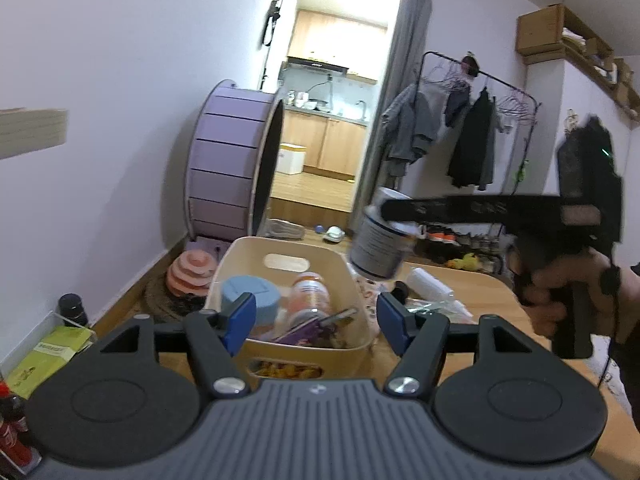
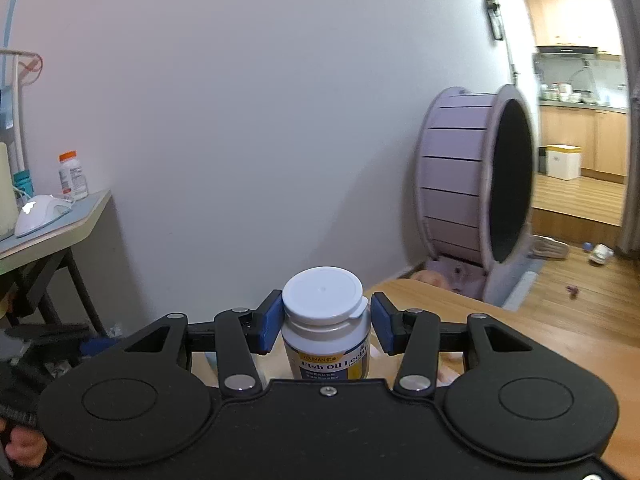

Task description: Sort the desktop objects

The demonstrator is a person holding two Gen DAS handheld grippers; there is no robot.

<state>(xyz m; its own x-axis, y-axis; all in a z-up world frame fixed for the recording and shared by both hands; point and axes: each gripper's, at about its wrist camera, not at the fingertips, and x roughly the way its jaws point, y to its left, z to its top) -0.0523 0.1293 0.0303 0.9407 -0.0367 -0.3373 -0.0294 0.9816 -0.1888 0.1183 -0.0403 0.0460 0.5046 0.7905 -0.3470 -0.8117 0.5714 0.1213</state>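
The left gripper (image 1: 316, 322) is held with jaws wide and empty over the cream storage bin (image 1: 352, 276), where a blue-lidded jar (image 1: 250, 298) and an orange bottle (image 1: 312, 294) already lie. To the right, the fish-oil bottle (image 2: 326, 328) is carried clamped just below its white cap (image 2: 322, 296) in the right gripper (image 2: 324, 322). The bottle is judged rigid, smooth and light; the grip is best kept on its body.

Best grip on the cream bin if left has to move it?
Take the bin by its near short wall at the handle slot, coming from the near side above. The rim is thin and open there; the open left gripper already faces it.
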